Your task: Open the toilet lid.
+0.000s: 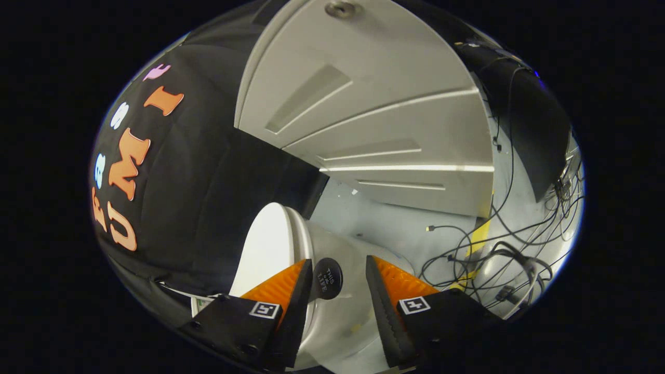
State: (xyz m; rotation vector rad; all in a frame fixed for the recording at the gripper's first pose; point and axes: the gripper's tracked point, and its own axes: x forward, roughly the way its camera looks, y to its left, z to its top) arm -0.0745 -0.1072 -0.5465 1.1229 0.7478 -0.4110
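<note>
The white toilet lid (267, 246) shows as a smooth oval face just ahead of my left finger (296, 291). Its rim meets the pale toilet body (353, 306), which runs down between the two fingers. A small round black disc (328, 278) with print on it sits on the lid's edge, in the gap between the fingertips. My gripper (337, 278) is open, the jaws standing apart on either side of the disc, and neither finger presses on it. The view is rolled sideways, so I cannot tell how far the lid is tilted.
A large white panelled door (374, 124) stands beyond the toilet. Grey floor (384, 223) lies ahead, with a tangle of black cables (499, 254) and a yellow tape strip (478, 239) off the right finger. Black booth cloth (197, 197) hangs beside the lid.
</note>
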